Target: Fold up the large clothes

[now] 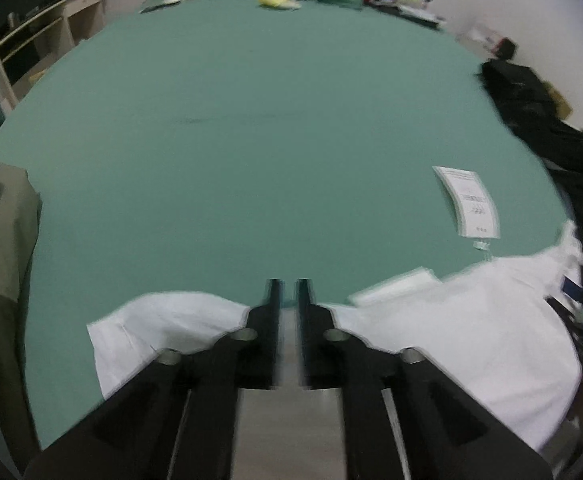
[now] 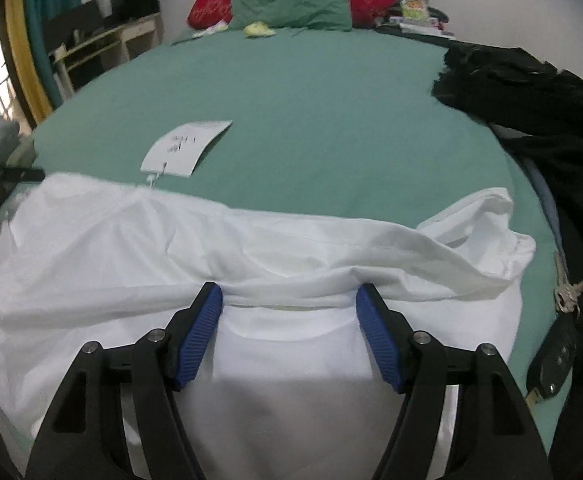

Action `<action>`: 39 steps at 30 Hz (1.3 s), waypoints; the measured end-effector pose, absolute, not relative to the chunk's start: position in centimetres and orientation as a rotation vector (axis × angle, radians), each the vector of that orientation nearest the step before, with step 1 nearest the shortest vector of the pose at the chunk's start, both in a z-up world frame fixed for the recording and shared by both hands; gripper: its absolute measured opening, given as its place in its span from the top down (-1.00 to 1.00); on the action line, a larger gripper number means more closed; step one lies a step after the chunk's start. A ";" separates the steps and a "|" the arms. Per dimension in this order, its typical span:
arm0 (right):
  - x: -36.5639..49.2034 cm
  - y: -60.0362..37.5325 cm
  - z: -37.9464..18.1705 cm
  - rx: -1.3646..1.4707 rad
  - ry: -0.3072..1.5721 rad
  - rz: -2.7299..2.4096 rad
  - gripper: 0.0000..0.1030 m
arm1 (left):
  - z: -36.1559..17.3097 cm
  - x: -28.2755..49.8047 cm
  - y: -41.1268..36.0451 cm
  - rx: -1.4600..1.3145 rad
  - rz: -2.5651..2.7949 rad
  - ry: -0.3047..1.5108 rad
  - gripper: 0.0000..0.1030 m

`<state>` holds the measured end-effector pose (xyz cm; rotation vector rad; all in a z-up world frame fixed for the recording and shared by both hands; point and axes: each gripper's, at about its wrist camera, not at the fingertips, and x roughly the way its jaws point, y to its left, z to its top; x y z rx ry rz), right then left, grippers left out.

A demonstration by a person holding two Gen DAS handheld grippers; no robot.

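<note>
We find the right gripper (image 2: 289, 300) wide open over the crumpled white cotton garment (image 2: 131, 248), empty; the left gripper (image 1: 289, 292) appears nearly closed, seemingly holding nothing, ahead of folding.

Left claw (image 1: 289, 292) nearly closed with a narrow gap; right claw (image 2: 289, 300) spread wide.

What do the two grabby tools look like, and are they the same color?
Not quite the same. The right tool has black plastic fingers shaped like triangles with holes, round silver bolts, and bumpy blue pads on the inside. The left tool is black too, with silver bolts and thin, straight fingertips, but no blue shows there. No cables, sleeves or writing are visible on either one.
</note>
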<state>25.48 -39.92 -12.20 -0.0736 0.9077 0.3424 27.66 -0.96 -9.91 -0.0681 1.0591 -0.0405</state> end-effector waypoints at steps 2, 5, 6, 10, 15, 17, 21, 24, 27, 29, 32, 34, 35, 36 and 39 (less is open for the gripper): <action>24.7 -40.4 -11.0 -0.032 0.855 0.327 -0.36 | -8.2 25.5 -2.4 -0.074 -0.056 1.008 -0.07; 22.0 -41.0 -8.3 0.054 0.721 0.354 -0.53 | -5.7 21.9 -4.8 -0.074 -0.130 0.958 -0.08; 21.2 -41.0 -7.8 0.070 0.690 0.371 -0.66 | -5.0 21.1 -5.8 -0.071 -0.154 0.949 -0.08; 18.7 -39.2 -7.0 0.064 0.657 0.465 -0.73 | -4.3 19.0 -10.0 -0.062 -0.219 0.937 -0.08; 19.1 -34.8 -10.4 -0.077 0.843 0.529 -0.73 | -6.5 17.8 -13.1 -0.064 -0.216 1.013 -0.08; 19.1 -33.6 -12.6 -0.161 0.899 0.506 -0.76 | -7.6 17.5 -14.0 -0.067 -0.222 1.022 -0.08; 19.8 -33.0 -12.9 -0.183 0.907 0.490 -0.82 | -9.4 17.8 -16.4 -0.001 -0.234 1.031 -0.08; 19.6 -33.8 -12.7 -0.152 0.905 0.501 -0.82 | -11.4 18.7 -16.7 0.017 -0.189 1.076 -0.08; 18.9 -34.4 -12.1 -0.148 0.889 0.500 -0.82 | -12.5 19.3 -16.0 0.011 -0.141 1.072 -0.08; 18.3 -35.1 -11.4 -0.143 0.861 0.484 -0.82 | -12.5 19.4 -16.0 0.038 -0.145 1.062 -0.08; 17.6 -37.4 -10.7 -0.087 0.834 0.438 -0.82 | -13.0 19.2 -16.0 0.065 -0.162 1.058 -0.09; 17.6 -39.2 -10.5 -0.037 0.829 0.402 -0.82 | -12.9 19.2 -15.8 0.065 -0.162 1.052 -0.09; 17.6 -40.0 -10.5 -0.016 0.833 0.383 -0.82 | -12.9 19.2 -15.8 0.063 -0.162 1.052 -0.09; 17.6 -40.6 -10.5 -0.004 0.839 0.369 -0.82 | -12.9 19.2 -15.8 0.065 -0.160 1.047 -0.09; 17.4 -42.6 -10.5 0.041 0.855 0.322 -0.82 | -13.3 19.0 -15.8 0.061 -0.158 1.023 -0.13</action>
